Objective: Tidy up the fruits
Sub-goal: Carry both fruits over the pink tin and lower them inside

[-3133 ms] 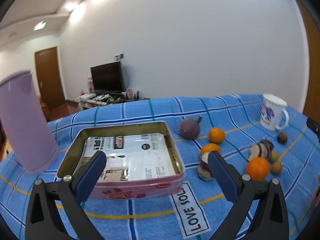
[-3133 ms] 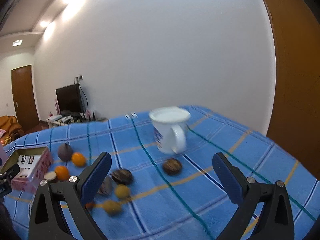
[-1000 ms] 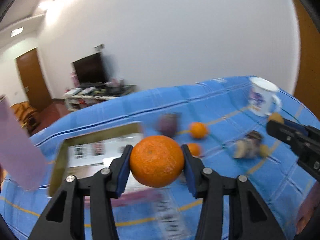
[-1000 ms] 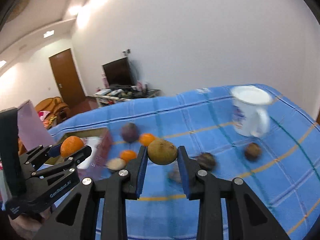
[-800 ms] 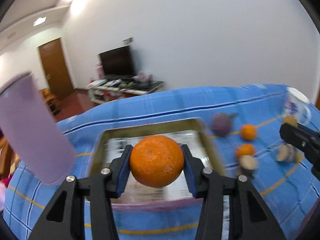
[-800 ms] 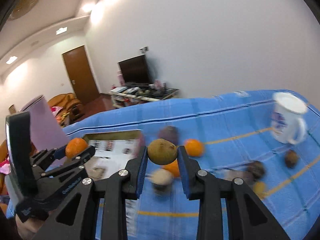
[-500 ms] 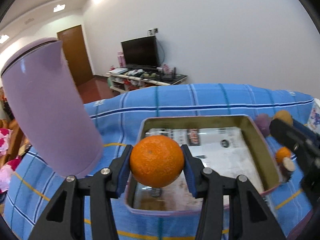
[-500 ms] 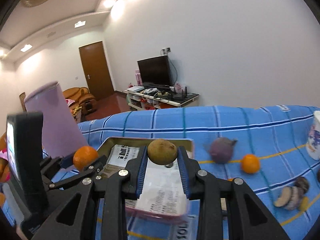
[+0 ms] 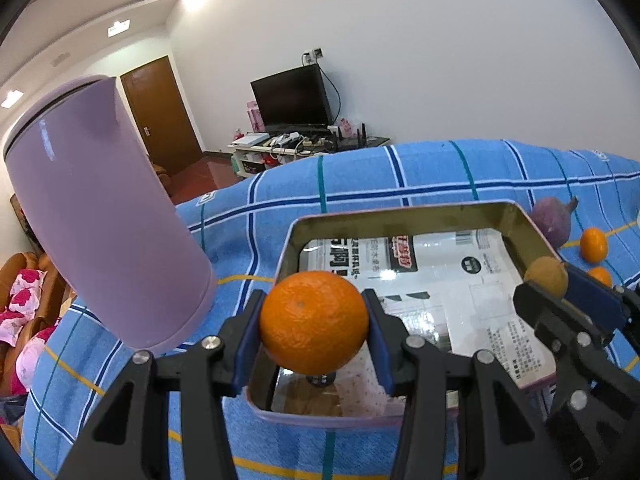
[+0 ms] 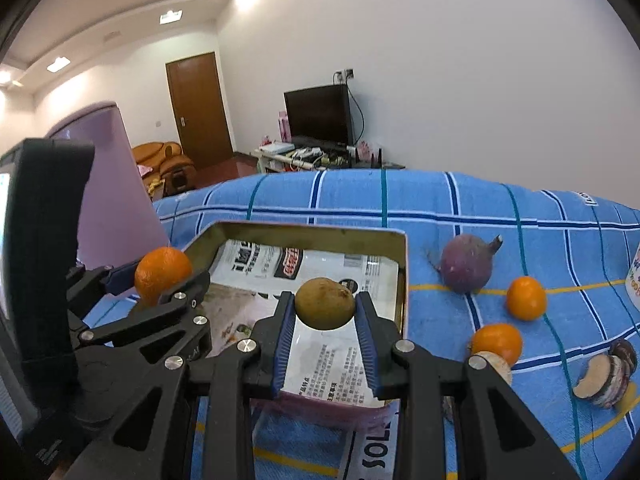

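My left gripper [image 9: 314, 334] is shut on a large orange [image 9: 314, 322] and holds it above the near left corner of the pink tin box [image 9: 404, 216]. It also shows in the right wrist view [image 10: 160, 280] with the orange [image 10: 162, 272]. My right gripper [image 10: 325, 322] is shut on a brown round fruit [image 10: 325, 308] above the near right part of the tin box [image 10: 312, 234]. It enters the left wrist view from the right [image 9: 560, 292] with the brown fruit [image 9: 546, 276]. The box holds printed paper [image 10: 336, 344].
A tall purple cup [image 9: 100, 212] stands left of the box. On the blue checked cloth [image 10: 500, 208], right of the box, lie a purple round fruit [image 10: 466, 264], two small oranges [image 10: 526, 298] [image 10: 496, 342], a pale cut piece [image 10: 492, 364] and sliced dark fruit [image 10: 608, 372].
Both grippers, each holding its fruit, have moved left over the tin box and closer to it. The cup and box now fill more of the views.
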`<state>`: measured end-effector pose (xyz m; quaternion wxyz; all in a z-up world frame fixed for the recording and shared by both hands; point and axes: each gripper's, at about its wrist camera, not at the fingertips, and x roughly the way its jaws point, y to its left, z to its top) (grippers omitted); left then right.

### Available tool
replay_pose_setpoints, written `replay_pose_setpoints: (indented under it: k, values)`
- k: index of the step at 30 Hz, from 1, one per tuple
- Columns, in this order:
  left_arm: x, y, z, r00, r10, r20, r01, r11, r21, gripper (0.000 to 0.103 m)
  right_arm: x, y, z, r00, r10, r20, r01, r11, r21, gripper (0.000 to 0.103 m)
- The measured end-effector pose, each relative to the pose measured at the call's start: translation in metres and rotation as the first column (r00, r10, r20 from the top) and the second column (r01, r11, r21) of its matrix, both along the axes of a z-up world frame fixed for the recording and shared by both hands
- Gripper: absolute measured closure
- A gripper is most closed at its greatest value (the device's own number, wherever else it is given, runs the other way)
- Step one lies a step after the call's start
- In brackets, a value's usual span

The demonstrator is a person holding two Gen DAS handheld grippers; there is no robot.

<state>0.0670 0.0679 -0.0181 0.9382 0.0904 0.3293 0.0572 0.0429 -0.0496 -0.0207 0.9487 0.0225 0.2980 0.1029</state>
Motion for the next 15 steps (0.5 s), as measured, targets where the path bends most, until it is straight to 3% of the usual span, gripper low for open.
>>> replay_pose_setpoints:
  k: [15]
  values:
    - [0.002,0.001,-0.007,1.000,0.020,-0.008,-0.019,0.999,0.030,0.054,0.014,0.000,-0.009,0.997,0.035,-0.066,-0.033,0.999,0.035,0.070]
